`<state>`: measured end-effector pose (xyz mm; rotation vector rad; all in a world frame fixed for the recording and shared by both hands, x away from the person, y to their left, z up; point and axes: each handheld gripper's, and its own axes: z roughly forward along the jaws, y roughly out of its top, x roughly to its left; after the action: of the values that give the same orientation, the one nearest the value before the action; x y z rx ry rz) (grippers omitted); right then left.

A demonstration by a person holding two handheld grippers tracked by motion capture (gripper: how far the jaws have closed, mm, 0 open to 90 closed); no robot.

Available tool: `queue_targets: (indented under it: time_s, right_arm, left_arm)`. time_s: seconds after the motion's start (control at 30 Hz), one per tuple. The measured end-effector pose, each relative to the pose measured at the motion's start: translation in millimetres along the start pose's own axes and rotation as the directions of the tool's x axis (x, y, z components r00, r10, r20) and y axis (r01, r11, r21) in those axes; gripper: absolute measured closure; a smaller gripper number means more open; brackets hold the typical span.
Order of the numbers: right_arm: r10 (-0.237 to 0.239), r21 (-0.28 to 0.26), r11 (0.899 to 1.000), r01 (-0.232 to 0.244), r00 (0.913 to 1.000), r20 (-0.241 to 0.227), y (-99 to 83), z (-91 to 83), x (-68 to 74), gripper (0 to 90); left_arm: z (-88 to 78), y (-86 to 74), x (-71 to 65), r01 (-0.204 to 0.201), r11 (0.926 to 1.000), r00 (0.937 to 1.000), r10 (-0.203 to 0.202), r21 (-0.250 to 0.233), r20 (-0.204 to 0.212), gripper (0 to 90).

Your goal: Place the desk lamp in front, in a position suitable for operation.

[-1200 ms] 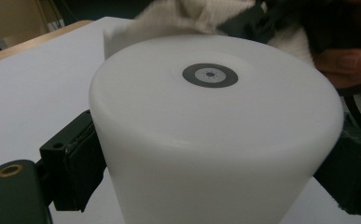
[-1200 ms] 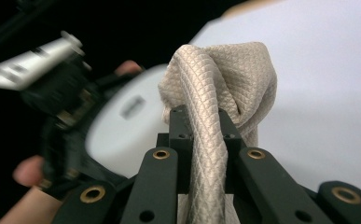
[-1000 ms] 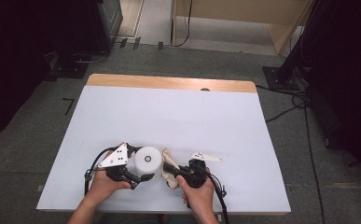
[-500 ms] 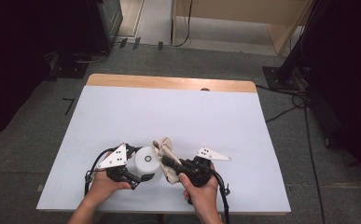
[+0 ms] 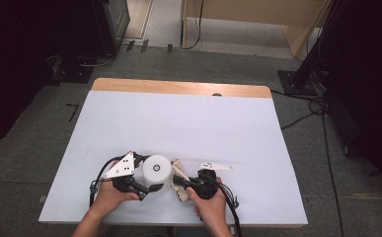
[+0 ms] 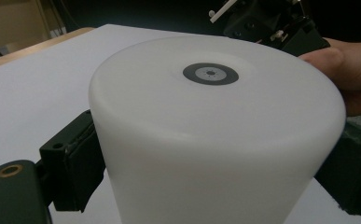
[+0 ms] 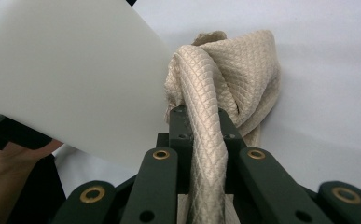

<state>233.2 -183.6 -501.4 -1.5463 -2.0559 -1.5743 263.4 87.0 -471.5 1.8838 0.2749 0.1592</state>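
Cloth (image 7: 225,88), pinched between the pressed-together right fingers (image 7: 205,140), bunches just ahead of their tips and touches, or nearly touches, the inverted white cup (image 5: 157,172). Left fingers (image 6: 75,154) clamp the cup's wall (base up), directly beside the cloth on the bench (image 5: 188,118).

1. I see a white-topped table (image 5: 178,123) with a wood far edge; grey carpet floor (image 5: 40,163) around it
2. wooden cabinet (image 5: 257,19) behind; black stand base (image 5: 297,81) right; cables (image 5: 317,116) on floor
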Motion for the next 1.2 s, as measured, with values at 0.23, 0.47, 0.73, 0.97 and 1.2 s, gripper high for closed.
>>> queue_targets:
  time_s: [0.23,0.47,0.73,0.97,1.2]
  right_arm:
    - [-0.015,-0.045,0.999,0.016,0.9999,0.004,5.2,-8.2,-0.3,82.1]
    - [0.002,-0.082,0.997,0.000,0.9997,0.025,12.0,-19.0,-4.1,82.0]
    - [-0.007,-0.118,0.993,0.014,0.9981,0.060,18.3,-28.6,-5.9,81.6]
    - [-0.016,-0.129,0.991,0.024,0.9975,0.070,19.1,-32.1,-3.8,81.6]
    - [-0.025,-0.140,0.990,0.035,0.9969,0.074,20.2,-35.3,-3.0,81.6]
  left_arm:
    - [-2.1,7.3,-10.0,-0.022,0.9993,0.9979,0.024,0.029,-0.059,6.1]
    - [-5.9,21.9,-28.5,0.025,0.9987,0.9834,-0.016,0.045,-0.181,0.8]
    - [9.1,29.4,-56.1,0.132,0.9851,0.8951,-0.071,0.111,-0.440,0.0]
    - [6.4,28.2,-54.0,0.196,0.9746,0.8869,-0.129,0.109,-0.444,8.7]
    - [5.4,28.7,-43.8,0.149,0.9795,0.9270,-0.090,0.136,-0.364,8.9]
